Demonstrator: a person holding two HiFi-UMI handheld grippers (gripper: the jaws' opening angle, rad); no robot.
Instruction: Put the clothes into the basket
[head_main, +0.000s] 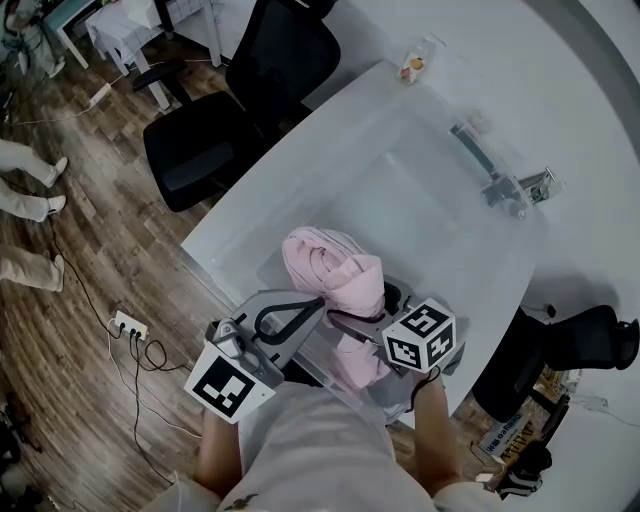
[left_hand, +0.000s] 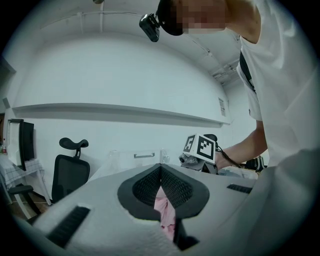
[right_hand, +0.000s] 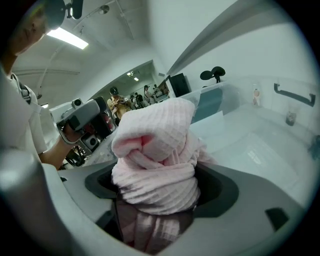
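A pink waffle-knit cloth (head_main: 335, 275) is bunched into a bundle and held up between both grippers, over the near end of a clear plastic basket (head_main: 420, 190) on the white table (head_main: 580, 90). My left gripper (head_main: 318, 306) is shut, with a fold of the pink cloth (left_hand: 163, 207) pinched between its dark pads (left_hand: 145, 187). My right gripper (head_main: 345, 322) is shut on the thick middle of the bundle. The pink cloth (right_hand: 155, 150) fills its jaws and bulges above them. The right gripper's marker cube (left_hand: 202, 146) shows in the left gripper view.
The basket has a grey handle (head_main: 478, 150) at its far right wall. A small bottle (head_main: 415, 65) stands on the table beyond it. A black office chair (head_main: 250, 90) is at the table's far left, another black chair (head_main: 560, 350) at right. A power strip (head_main: 128, 325) lies on the wooden floor.
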